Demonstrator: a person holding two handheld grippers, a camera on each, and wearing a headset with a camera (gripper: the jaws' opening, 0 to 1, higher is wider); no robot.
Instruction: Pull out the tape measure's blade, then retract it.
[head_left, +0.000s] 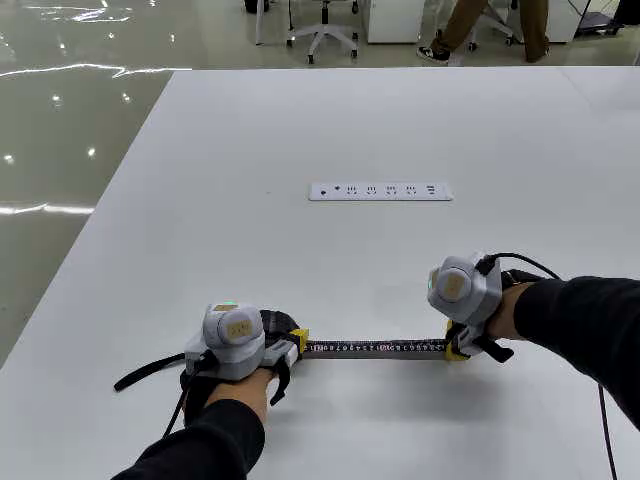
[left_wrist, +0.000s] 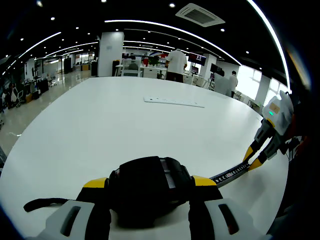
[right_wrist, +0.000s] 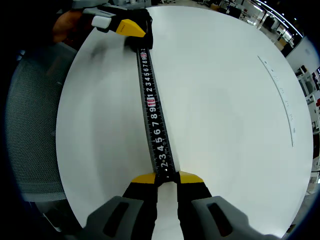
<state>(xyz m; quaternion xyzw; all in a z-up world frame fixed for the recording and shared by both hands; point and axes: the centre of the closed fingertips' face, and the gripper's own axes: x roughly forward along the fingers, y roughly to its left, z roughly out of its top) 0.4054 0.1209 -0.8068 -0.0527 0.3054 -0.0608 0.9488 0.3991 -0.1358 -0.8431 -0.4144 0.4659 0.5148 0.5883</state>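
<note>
At far left, a thin black strap (head_left: 150, 372) lying across the white surface (head_left: 300, 130), apparently from the case. Next, left tool (head_left: 290, 345), jaws closed as far as the black, rounded tape measure case (head_left: 278, 325) allows, holding it down near the front edge of the surface. From the case, a dark metal blade (head_left: 375, 347) with white numerals, running flat and straight to the right. At its far end, right tool (head_left: 455, 352), pinched almost fully closed on the blade's tip. Further back and well apart, a flat white power strip (head_left: 380, 191).

Judged as mid-task: a short stretch of blade drawn out, pull-out either under way or complete; retraction not yet begun.

In head view: the whole span between both tools. In left gripper view: case wedged between yellow-tipped jaws, hiding the blade's exit slot, with people standing far behind. In right gripper view: numerals readable, jaws meeting on the tip.
</note>
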